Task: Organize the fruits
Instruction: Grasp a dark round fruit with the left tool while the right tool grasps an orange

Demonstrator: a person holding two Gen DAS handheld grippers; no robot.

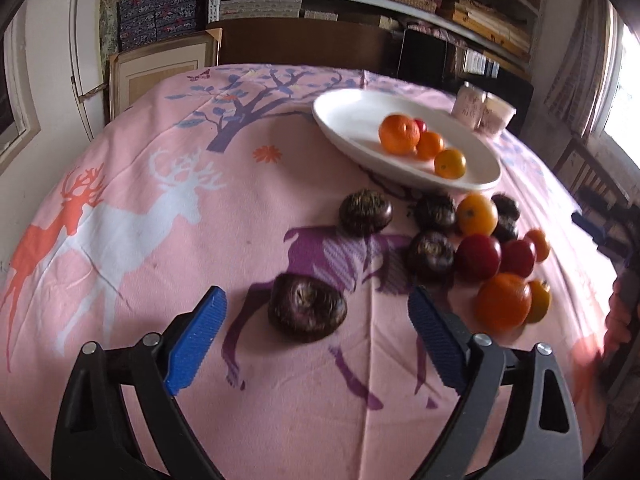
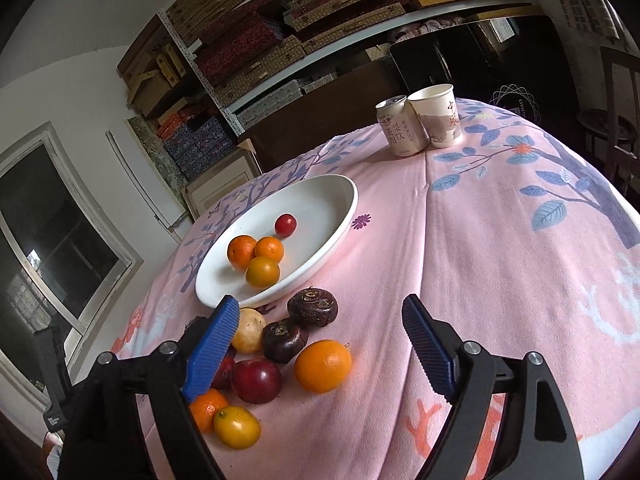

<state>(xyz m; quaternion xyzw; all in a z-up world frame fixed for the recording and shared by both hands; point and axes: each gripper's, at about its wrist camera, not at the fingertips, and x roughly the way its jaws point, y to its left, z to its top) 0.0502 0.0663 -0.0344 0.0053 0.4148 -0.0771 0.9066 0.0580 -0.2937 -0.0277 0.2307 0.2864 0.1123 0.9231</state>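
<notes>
A white plate holds three orange fruits and a small red one; it also shows in the right wrist view. On the pink cloth lie dark brown water chestnuts, red plums and oranges. My left gripper is open, its blue fingers on either side of one dark chestnut. My right gripper is open and empty above the loose pile, with a large orange, a red plum and two chestnuts between its fingers.
A drink can and a paper cup stand at the table's far side, also visible in the left wrist view. Shelves of boxes line the back wall. A window is on the left in the right wrist view.
</notes>
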